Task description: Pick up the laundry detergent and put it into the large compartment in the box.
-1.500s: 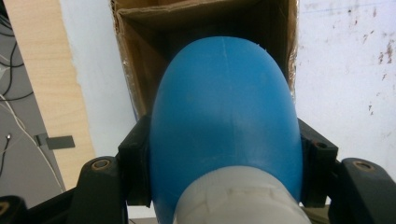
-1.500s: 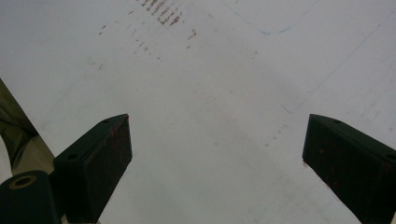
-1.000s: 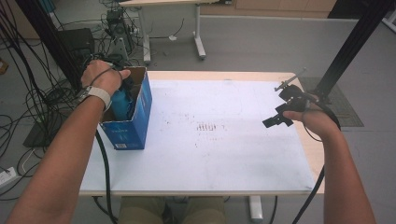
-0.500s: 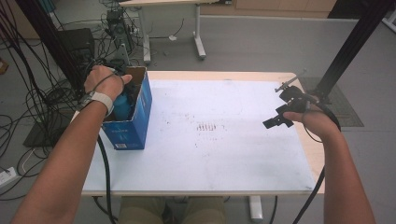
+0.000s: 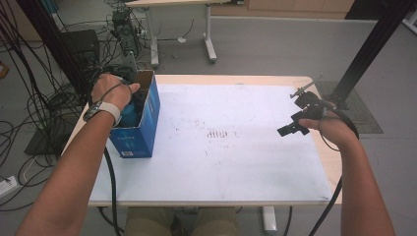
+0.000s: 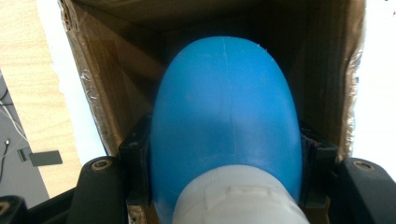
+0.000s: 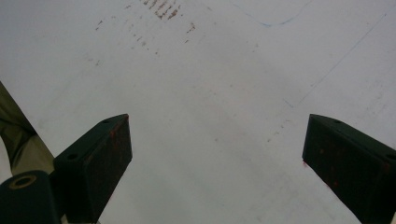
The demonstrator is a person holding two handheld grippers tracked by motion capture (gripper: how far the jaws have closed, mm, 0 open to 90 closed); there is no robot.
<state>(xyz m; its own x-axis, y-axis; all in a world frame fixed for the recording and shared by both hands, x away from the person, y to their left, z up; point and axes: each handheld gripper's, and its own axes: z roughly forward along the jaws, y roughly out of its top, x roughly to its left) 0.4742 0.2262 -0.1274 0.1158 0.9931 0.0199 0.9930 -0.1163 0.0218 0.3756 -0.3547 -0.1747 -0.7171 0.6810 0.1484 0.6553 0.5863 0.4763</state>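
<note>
Blue plastic, a bottle [image 6: 224,121] with a white cap, is clamped between the jaws of the left gripper [image 6: 224,154] inside the open cardboard box [image 5: 147,115] at the left edge of the white surface [image 5: 236,162], while the right gripper [image 7: 219,154] is held wide open and empty above the surface, well apart from the box

The high view looks forward and down over the table [image 5: 221,162]. The left gripper view peers closely into the box [image 6: 84,74]; the right gripper view faces, probably, the same white tabletop.
</note>
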